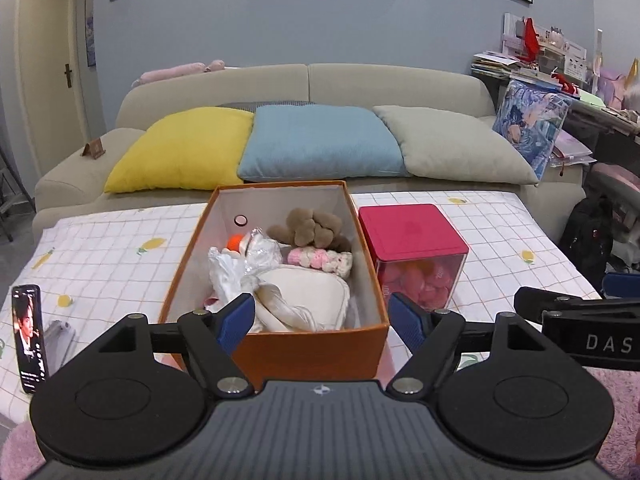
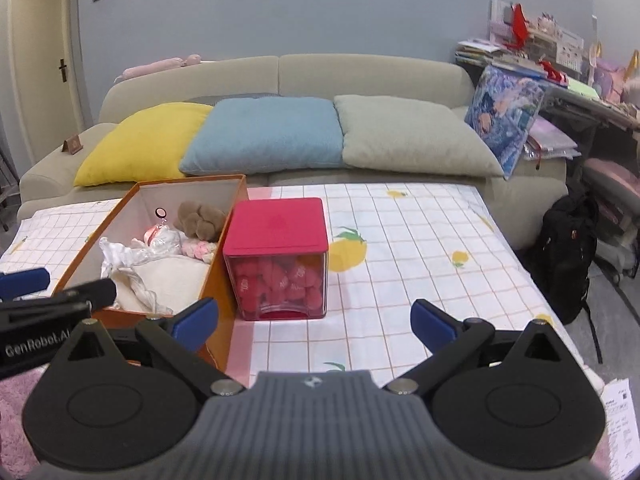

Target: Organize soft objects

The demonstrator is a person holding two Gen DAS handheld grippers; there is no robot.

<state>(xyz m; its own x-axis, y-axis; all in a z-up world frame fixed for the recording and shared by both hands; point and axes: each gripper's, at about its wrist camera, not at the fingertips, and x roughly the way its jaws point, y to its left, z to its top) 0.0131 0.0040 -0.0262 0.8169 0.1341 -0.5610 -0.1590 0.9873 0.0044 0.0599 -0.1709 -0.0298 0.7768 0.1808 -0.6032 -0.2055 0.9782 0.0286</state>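
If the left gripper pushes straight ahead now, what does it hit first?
Most likely the near wall of the orange box, which sits between the open left gripper fingers; if it clears the rim, the white cloth inside. Depth is uncertain.

From the left wrist, the left gripper hangs spread wide before an orange box holding a brown plush, a pink knit piece, cream fabric and what may be crinkled plastic wrap, with a red-lidded container touching its right wall.
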